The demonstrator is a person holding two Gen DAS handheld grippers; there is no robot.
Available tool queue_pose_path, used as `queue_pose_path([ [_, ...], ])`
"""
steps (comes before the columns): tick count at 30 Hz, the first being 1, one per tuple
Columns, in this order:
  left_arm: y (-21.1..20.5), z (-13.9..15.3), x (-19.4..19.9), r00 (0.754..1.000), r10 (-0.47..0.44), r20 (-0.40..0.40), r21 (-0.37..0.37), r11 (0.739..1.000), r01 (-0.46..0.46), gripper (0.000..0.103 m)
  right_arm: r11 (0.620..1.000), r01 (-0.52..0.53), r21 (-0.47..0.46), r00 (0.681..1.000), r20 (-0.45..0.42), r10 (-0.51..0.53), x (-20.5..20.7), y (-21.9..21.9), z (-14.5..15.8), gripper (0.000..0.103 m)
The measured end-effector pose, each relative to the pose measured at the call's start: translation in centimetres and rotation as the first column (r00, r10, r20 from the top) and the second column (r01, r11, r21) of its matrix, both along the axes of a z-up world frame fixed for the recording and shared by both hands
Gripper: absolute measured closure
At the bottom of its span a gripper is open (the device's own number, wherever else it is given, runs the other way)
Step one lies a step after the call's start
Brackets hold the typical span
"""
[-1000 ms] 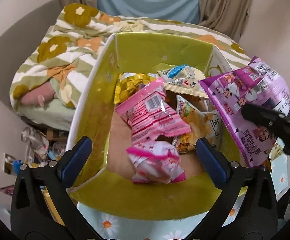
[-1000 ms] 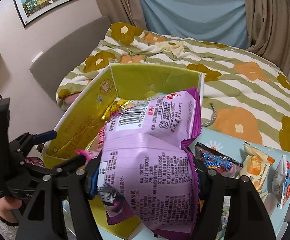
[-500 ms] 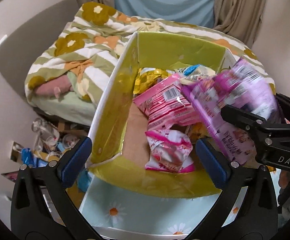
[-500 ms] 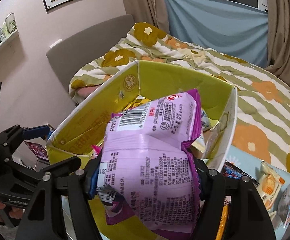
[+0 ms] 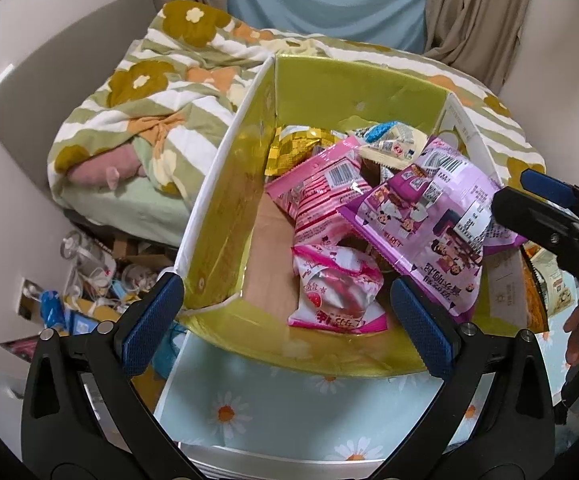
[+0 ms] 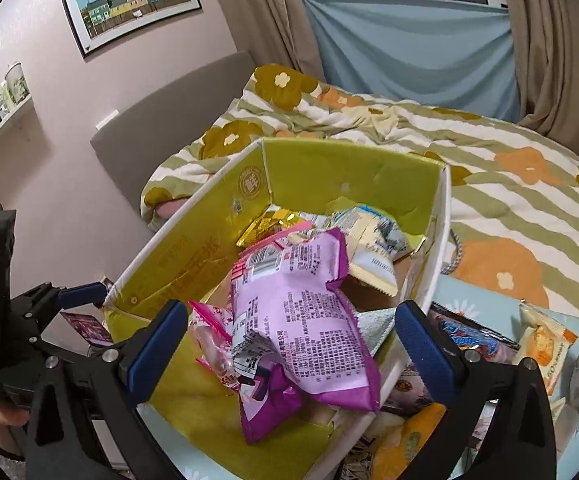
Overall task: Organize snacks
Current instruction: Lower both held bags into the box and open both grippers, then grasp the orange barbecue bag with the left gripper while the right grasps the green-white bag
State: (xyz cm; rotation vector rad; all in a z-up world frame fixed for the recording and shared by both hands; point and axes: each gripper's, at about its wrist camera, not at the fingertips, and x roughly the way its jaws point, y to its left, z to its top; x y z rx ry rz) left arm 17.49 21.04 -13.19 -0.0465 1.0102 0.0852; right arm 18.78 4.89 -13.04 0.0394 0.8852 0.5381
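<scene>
A yellow-lined cardboard box holds several snack packets. The purple packet lies loose on top of the pile, free of my right gripper, whose jaws are opening wide on either side of it without touching. Under it are pink packets, a pink-white one, a gold packet and a cream one. My left gripper hovers open and empty over the box's near wall. One blue-padded right fingertip shows at the right of the left wrist view.
More snack packets lie on the daisy-print table right of the box. A bed with a flowered striped quilt is behind it. Clutter sits on the floor to the left. A hand shows at the right edge.
My right gripper's jaws spread apart and let go of the purple packet, which dropped onto the snacks in the box. The left gripper drew back slightly from the box.
</scene>
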Motion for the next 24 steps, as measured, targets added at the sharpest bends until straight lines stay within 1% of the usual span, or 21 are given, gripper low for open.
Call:
queue_pose_path([
  [5,-0.4,1.4,-0.2,0.999,-0.034,0.031,-0.004,0.999,0.034,0.000,0.999,0.042,0.024,0.999,0.014,-0.043,-0.9,-1.1,1.8,0.000],
  [11,-2.6,3.8,-0.6,0.989,-0.127,0.077,-0.004,0.992,0.127,0.000,0.993,0.116,0.036,0.993,0.011,-0.117,-2.6,-3.6,4.1,0.000],
  [13,-3.9,4.4,-0.6,0.982,-0.169,0.085,-0.007,0.985,0.170,0.000,0.988,0.149,0.044,0.989,0.018,-0.150,-3.4,-4.9,5.1,0.000],
  [18,-7.8,5.6,-1.1,0.955,-0.271,0.122,-0.018,0.961,0.275,0.000,0.969,0.248,0.016,0.966,0.064,-0.249,-5.9,-9.5,7.4,0.000],
  [21,-10.5,6.0,-1.2,0.941,-0.309,0.137,-0.024,0.949,0.315,0.000,0.950,0.314,0.004,0.946,0.090,-0.313,-7.4,-12.8,8.4,0.000],
  [24,-13.4,6.0,-1.6,0.931,-0.337,0.143,-0.028,0.939,0.344,0.000,0.936,0.352,-0.019,0.933,0.093,-0.348,-8.2,-15.6,8.6,0.000],
])
